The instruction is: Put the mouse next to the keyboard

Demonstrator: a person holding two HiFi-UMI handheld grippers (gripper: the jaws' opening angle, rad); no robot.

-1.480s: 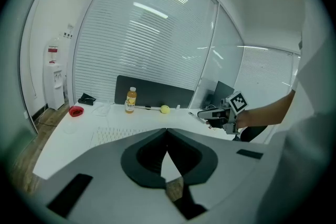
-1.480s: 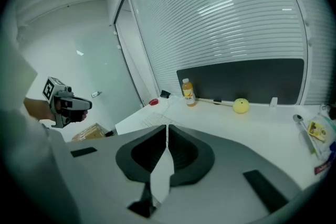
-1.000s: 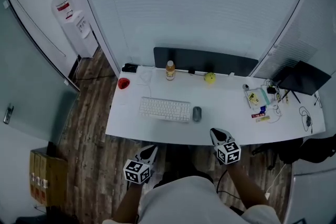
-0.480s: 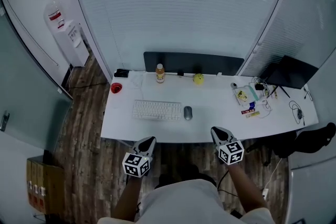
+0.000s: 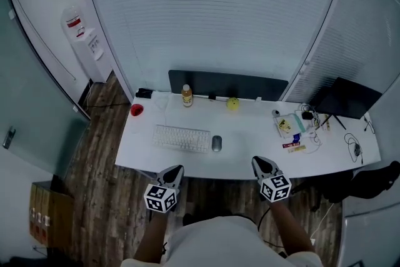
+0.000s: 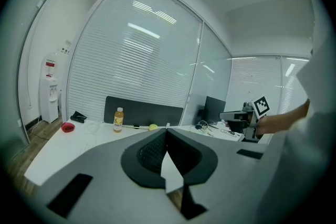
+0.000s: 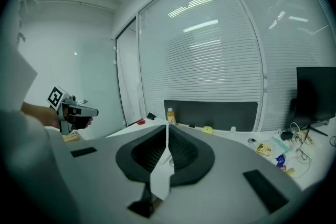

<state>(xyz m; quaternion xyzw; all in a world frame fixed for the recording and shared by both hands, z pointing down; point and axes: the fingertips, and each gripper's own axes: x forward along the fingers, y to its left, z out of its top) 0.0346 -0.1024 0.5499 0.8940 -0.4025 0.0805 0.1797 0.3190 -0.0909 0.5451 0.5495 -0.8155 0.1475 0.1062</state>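
**Head view**
- Worktop (image 5: pixel 262 147): white, with its long side running left to right.
- Keyboard (image 5: pixel 182 139): left of centre, long axis left to right.
- Mouse (image 5: pixel 216 143): just beside the keyboard's right end. Its long axis runs away from me, crosswise to the keyboard. I judge the placing already done.
- My left hand-held gripper (image 5: pixel 175 172) and right hand-held gripper (image 5: pixel 259 166): both are short of the worktop's near edge, over the wooden floor. They are well apart from each other and point toward the worktop.
- The mouse lies ahead and between them, rightward of the left one and leftward of the right one. Neither is plainly nearer, and nothing stands in the way of either.
- Far edge: small red container (image 5: pixel 136 110), bottle (image 5: pixel 186 95) and yellow ball (image 5: pixel 232 104), in front of a dark panel (image 5: pixel 250 83).
- Right end: small clutter (image 5: pixel 294 131) and a monitor (image 5: pixel 347 97).

**Left gripper view**
- The jaws are pressed together tip to tip, with nothing in them.
- The gripper's own body hides the mouse and keyboard.
- The bottle, ball and red container show beyond, and the other gripper is off to the right.

**Right gripper view**
- The jaws are likewise closed and empty.
- I cannot make out the mouse or keyboard behind the jaw body.
- The bottle and ball are ahead, and the clutter and monitor are to the right.
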